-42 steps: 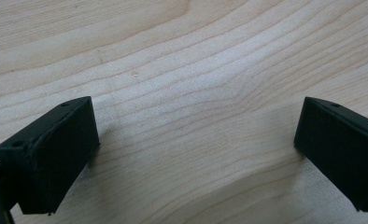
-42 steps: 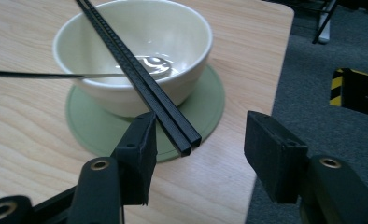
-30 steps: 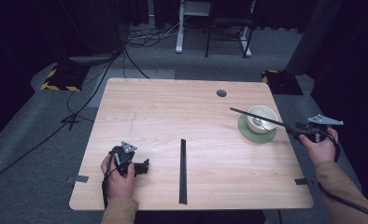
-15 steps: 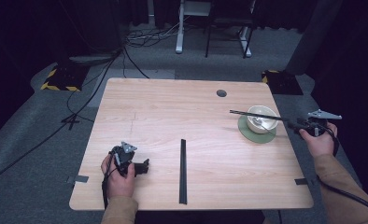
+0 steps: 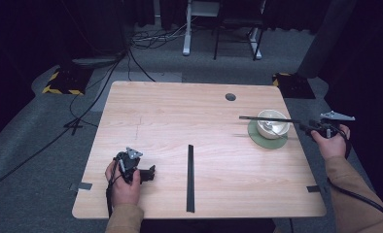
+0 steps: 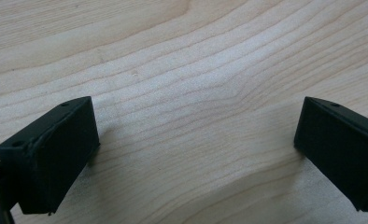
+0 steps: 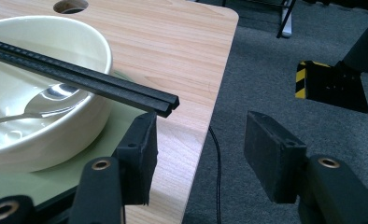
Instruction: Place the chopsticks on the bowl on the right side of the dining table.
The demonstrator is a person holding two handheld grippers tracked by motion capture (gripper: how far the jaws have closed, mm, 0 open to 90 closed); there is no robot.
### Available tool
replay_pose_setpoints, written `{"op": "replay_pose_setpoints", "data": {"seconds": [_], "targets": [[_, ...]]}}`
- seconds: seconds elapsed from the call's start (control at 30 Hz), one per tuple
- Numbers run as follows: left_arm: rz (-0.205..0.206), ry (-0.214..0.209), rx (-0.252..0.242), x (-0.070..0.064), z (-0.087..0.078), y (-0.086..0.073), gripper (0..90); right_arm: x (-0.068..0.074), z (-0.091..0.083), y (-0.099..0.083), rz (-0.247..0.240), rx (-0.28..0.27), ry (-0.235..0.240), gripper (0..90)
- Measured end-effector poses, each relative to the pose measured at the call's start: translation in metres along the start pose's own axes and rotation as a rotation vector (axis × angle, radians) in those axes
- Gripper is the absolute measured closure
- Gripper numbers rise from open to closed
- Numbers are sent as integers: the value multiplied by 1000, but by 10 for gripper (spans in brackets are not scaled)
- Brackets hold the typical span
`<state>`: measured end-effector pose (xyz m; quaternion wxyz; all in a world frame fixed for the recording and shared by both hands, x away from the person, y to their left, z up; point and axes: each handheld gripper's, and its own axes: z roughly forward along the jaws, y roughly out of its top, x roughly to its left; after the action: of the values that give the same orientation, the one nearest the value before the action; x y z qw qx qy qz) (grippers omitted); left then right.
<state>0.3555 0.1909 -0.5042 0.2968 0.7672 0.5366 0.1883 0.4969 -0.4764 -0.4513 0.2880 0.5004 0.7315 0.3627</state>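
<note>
Chopsticks (image 7: 79,77), two black ones lying side by side, rest across the rim of the one cream bowl (image 5: 272,123), their ends just beyond the spread-jawed right gripper (image 7: 198,140). One spoon (image 7: 46,100) lies inside the bowl, on one green saucer (image 5: 267,140). Well left of the bowl, the left gripper (image 6: 191,144) sits splayed on the table (image 5: 180,111), beside one black strip (image 5: 190,177).

Wooden table (image 5: 180,111): plate (image 5: 265,141), black strip (image 5: 190,177).

Right gripper (image 5: 307,127) off the chopsticks (image 5: 267,118)
</note>
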Motion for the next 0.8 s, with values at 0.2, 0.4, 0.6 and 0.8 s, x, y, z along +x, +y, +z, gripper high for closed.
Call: {"op": "replay_pose_setpoints", "data": {"seconds": [0.2, 0.4, 0.6, 0.8], "targets": [[0, 0, 0, 0, 0, 0, 1, 0, -5, 2, -4, -7, -2, 458], [0, 0, 0, 0, 0, 0, 2, -2, -12, 9, -3, -30, -32, 475], [0, 0, 0, 0, 0, 0, 2, -8, -7, 12, -9, -33, -54, 456], [0, 0, 0, 0, 0, 0, 1, -12, 2, 14, 10, -37, -75, 449]]}}
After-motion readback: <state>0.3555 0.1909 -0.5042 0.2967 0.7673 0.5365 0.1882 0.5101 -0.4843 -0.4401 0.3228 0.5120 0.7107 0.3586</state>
